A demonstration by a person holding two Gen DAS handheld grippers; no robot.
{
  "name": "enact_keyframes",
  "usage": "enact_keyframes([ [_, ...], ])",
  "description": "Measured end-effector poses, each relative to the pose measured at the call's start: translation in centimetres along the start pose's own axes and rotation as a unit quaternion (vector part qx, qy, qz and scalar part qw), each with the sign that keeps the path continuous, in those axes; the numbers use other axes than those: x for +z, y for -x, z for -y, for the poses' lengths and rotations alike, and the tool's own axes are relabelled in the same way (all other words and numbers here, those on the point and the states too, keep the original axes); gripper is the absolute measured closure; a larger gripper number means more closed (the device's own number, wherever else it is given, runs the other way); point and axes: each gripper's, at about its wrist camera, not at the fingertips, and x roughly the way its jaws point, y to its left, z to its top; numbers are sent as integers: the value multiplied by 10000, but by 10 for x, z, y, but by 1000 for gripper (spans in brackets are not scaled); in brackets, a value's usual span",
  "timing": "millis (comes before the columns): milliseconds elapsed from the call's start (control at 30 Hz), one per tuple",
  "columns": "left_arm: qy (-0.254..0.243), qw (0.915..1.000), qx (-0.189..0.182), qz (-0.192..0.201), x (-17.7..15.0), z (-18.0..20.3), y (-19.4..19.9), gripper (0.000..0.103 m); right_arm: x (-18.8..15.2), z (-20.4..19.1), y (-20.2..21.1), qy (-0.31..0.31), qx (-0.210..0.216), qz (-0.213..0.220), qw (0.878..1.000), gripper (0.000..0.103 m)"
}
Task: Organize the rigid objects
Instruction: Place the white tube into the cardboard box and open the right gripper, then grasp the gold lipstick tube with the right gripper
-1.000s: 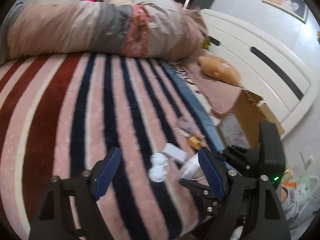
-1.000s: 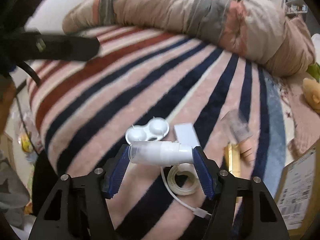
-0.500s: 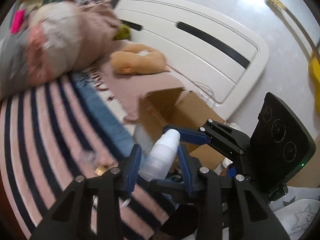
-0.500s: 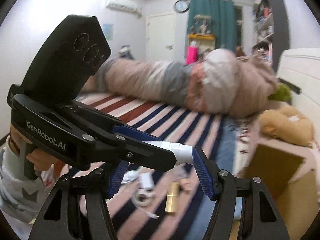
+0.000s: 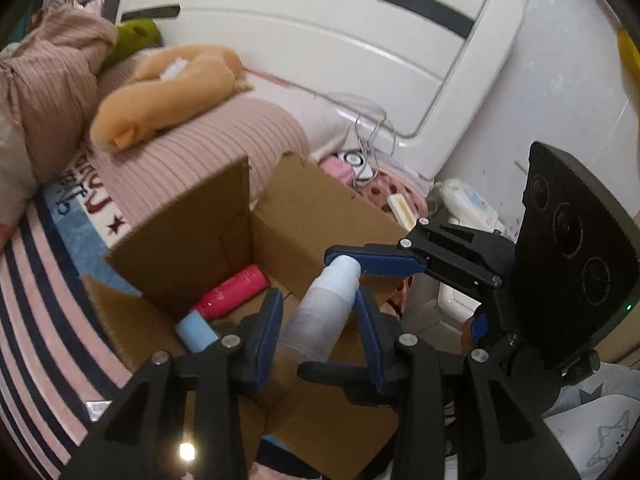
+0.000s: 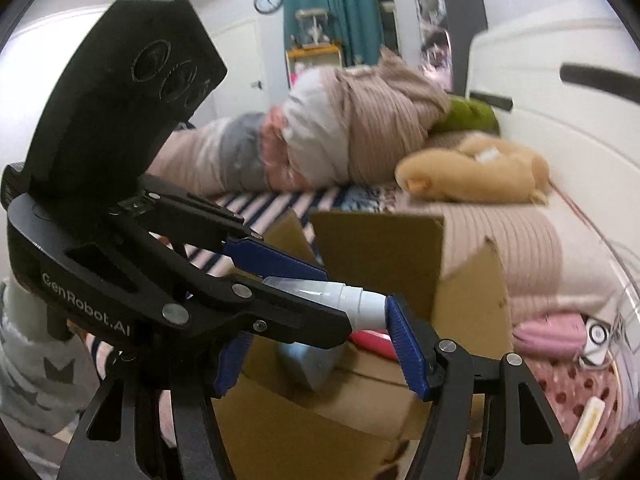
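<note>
A white spray bottle [image 5: 320, 312] is held over an open cardboard box [image 5: 224, 208]. My left gripper [image 5: 316, 332] is closed around its body and my right gripper [image 6: 316, 340] clamps its ends lengthwise; the right gripper also shows in the left wrist view [image 5: 376, 264]. The bottle also shows in the right wrist view [image 6: 344, 300], with the left gripper's blue fingers [image 6: 276, 260] across it. Inside the box lie a pink bottle [image 5: 234, 290] and a light blue item [image 5: 196, 330]. The box also shows in the right wrist view [image 6: 376, 256].
The box stands beside a striped pink and navy blanket [image 5: 44, 320]. A tan plush toy [image 5: 168, 88] lies on a pink pillow behind it. A white headboard [image 5: 320, 40], white cables [image 5: 372, 128] and a pink dotted cloth [image 6: 560, 376] lie to the right.
Both grippers swung with the bottle from the striped blanket to above the open box. The left gripper closed on the bottle that the right gripper was carrying.
</note>
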Motion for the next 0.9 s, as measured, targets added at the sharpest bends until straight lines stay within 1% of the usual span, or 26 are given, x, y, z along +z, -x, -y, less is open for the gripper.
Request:
enact_keyframes([
  [67,81,9999,-10,-96,0,-3,-7,69,-1,1,-5,16,-7,-108,9999,42],
  [100,118,9999,48,-117,0,-5,-8,69,-2,-1,-4,46,-78,-126,9999,41],
  [133,134,9998,93,-131,-1,-6,-9,65,-2,-1,-5,92,-211,-140,9996,37],
  [167,150,9997,116,-136,-1,-7,-9,54,-1,-2,-5,125,-345,-123,9993,27],
  [200,174,9997,157,-106,-2,-8,-6,46,-2,-2,-4,137,-431,-95,9989,23],
  [233,188,9996,217,-36,-3,-8,-3,36,-3,-3,-4,136,-439,-100,9989,23],
  [267,200,9994,276,66,-4,-9,3,34,-2,-3,-2,118,-392,-107,9991,23],
  [400,297,9983,278,421,-12,-13,32,34,2,-11,0,107,-239,-39,9996,23],
  [500,450,9951,427,767,-24,-21,64,33,10,-30,5,222,-93,89,9997,23],
  [600,685,9878,830,1127,-44,-33,100,31,20,-52,7,321,180,218,9991,23],
  [700,1008,9762,1258,1450,-71,-50,136,31,30,-84,3,517,468,260,9972,23],
  [833,1383,9583,1833,1700,-115,-73,171,31,37,-131,-18,811,843,74,9931,25],
  [867,1483,9541,1944,1727,-127,-79,176,31,37,-140,-25,849,911,-2,9922,27],
  [900,1605,9494,2059,1744,-141,-87,180,31,36,-152,-37,891,985,-141,9910,31],
])
